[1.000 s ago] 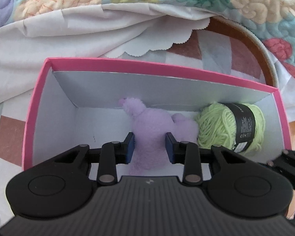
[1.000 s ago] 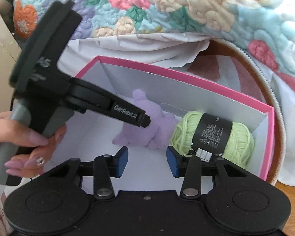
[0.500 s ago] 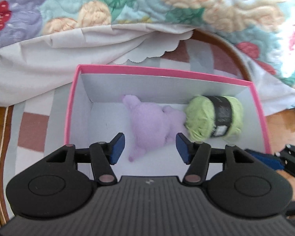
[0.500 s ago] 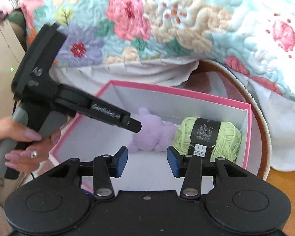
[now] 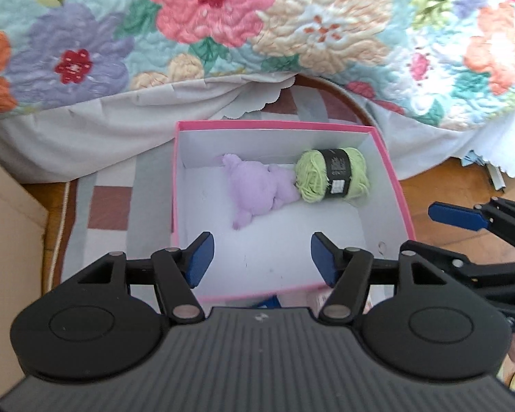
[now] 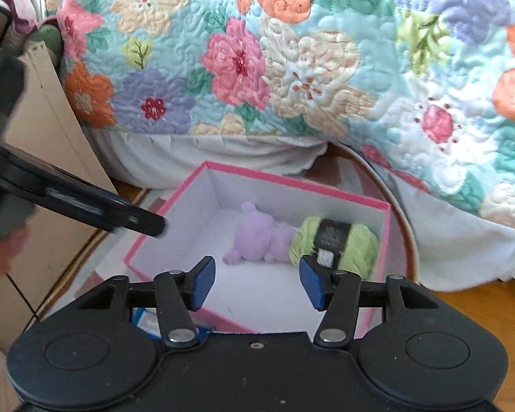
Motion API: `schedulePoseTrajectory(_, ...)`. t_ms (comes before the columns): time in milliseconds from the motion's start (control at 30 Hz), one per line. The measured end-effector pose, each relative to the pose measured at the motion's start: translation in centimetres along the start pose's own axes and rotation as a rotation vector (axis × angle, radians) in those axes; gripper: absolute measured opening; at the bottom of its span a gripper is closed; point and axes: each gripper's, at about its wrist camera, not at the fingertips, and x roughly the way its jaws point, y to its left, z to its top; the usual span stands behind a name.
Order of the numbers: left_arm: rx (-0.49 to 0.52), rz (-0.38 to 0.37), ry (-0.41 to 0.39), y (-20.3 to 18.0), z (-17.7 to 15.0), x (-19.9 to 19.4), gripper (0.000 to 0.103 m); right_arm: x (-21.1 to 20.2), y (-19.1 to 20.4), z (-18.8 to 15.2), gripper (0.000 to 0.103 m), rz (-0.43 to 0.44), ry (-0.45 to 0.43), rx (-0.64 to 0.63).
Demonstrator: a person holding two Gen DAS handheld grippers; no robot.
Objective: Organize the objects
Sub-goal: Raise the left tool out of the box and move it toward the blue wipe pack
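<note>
The pink box [image 5: 391, 185] sat on a patterned rug [image 5: 106, 202] beside the floral quilt [image 5: 292, 34]; inside it, at the far wall, the purple plush toy [image 5: 257, 189] lay on its side, touching the ball of green yarn [image 5: 333, 175] with its black label band; the near half of the white floor was bare. The left gripper [image 5: 261, 262] hung above the near rim of the box, its blue pads spread wide with nothing between them; the right gripper [image 6: 257, 283] was likewise wide open and empty, poised over the near right corner of the box, one of its fingers [image 5: 456, 218] showing in the left view well off to the right.

Both things in the box looked settled, so the step in hand was most likely to fetch the next item; something blue and something pale showed just under the near rim [image 5: 267, 302], too hidden to name. To do it well, each gripper ought to clear the cardboard wall before swinging away, lest a finger catch the rim and drag the light box; the next item would best go onto the bare near floor, set down low rather than dropped, so the yarn would not roll.
</note>
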Motion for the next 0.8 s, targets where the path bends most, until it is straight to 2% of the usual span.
schedulePoseTrajectory(33,0.003,-0.001,-0.003,0.0,-0.4,-0.9,0.062,-0.4,0.3,-0.1,0.071,-0.017,0.008,-0.004)
schedulePoseTrajectory(67,0.008,0.0,-0.004,0.1,-0.8,-1.7,0.062,-0.7,0.5,-0.3,0.072,-0.038,0.014,-0.005)
schedulePoseTrajectory(233,0.028,0.019,0.0,0.3,-2.8,-5.0,0.063,-2.5,1.4,-1.1,0.074,-0.053,0.034,0.006)
schedulePoseTrajectory(367,0.02,0.035,-0.073,0.5,-4.3,-8.5,0.066,-3.9,2.7,-1.6,0.081,-0.05,0.036,-0.006)
schedulePoseTrajectory(467,0.026,0.034,-0.102,0.8,-5.4,-10.5,0.068,-5.1,3.5,-2.0,0.082,-0.045,0.024,-0.015)
schedulePoseTrajectory(667,0.046,0.036,-0.101,0.9,-7.5,-12.2,0.072,-6.7,4.8,-2.8,0.092,-0.061,0.032,-0.027)
schedulePoseTrajectory(800,0.038,0.021,-0.09,1.3,-8.7,-12.4,0.075,-7.3,5.5,-3.3,0.094,-0.068,0.048,-0.02)
